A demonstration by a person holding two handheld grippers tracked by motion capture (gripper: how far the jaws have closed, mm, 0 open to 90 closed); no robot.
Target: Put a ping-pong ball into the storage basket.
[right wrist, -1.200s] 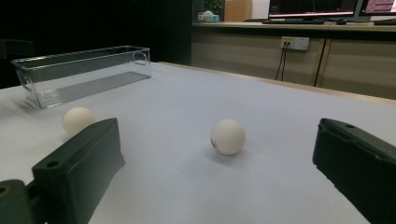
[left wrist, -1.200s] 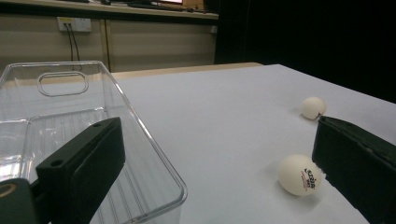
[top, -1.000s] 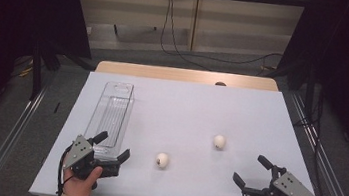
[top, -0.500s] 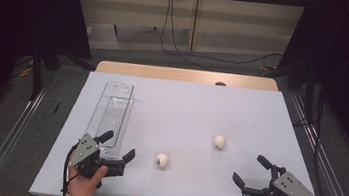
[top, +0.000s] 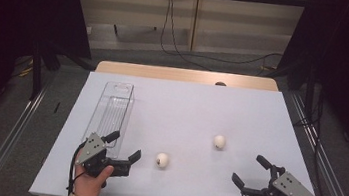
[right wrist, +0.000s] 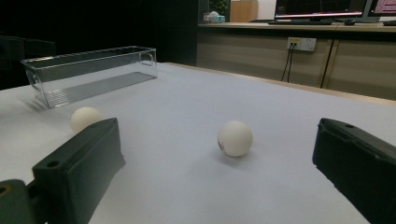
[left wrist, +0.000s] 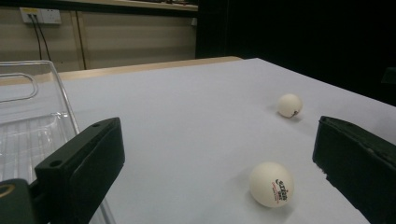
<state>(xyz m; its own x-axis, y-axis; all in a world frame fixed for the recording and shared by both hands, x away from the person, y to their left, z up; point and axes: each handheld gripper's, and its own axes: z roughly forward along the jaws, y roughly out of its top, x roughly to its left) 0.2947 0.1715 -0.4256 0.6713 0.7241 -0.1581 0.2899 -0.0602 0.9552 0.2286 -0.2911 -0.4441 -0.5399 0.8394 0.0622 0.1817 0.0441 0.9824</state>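
Bin (top: 113, 105) of clear plastic lies on the white table (top: 201, 106), long and narrow, at the left side, running away from the person. Its ribbed floor is bare in the high view, and in the left gripper view the part of it that shows (left wrist: 28, 126) holds nothing. One end wall has a slot handle. In the right gripper view the bin (right wrist: 88, 72) stands well back at the left, nothing seen through its walls.

Two white balls lie on the table outside the bin. The near ball (top: 162, 160) sits just right of the left gripper (top: 124, 147), apart from it; in the left gripper view it (left wrist: 271, 184) lies between the jaws but closer to the right one, red and dark print facing the camera. The far ball (top: 219, 142) lies farther right and a little farther up the table, between the two grippers' lines, near the right gripper (top: 250, 172) but not touching it. In the right gripper view it (right wrist: 235, 138) rests ahead between the jaws, with the near ball (right wrist: 84, 118) beyond the left jaw.

Both grippers sit low at the table's near edge, each held in a hand, jaws wide apart and holding nothing.
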